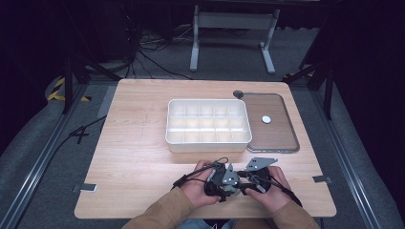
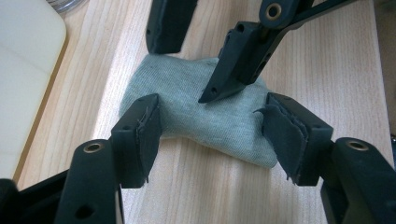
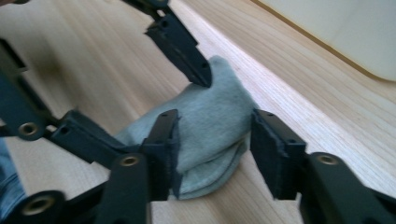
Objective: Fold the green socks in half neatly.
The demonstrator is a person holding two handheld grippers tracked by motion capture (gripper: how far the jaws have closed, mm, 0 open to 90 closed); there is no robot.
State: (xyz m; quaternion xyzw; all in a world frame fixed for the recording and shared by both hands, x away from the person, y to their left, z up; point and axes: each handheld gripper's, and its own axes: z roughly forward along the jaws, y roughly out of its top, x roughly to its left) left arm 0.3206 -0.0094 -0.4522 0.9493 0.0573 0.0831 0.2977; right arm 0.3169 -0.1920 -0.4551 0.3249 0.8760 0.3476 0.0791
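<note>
Folded grey cloth [image 2: 205, 116] lies flat on tabletop [image 1: 133, 157], near edge, just short of the white tray [image 1: 208, 138]. Left gripper [image 2: 212, 135] and right gripper [image 3: 215, 140] straddle it from opposite ends, fingers released, spread wide, not pinching. Likely letting the fold settle where it lies.

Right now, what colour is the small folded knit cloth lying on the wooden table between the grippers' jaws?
Pale grey-green; the folded knit cloth shows best in the left gripper view.
</note>
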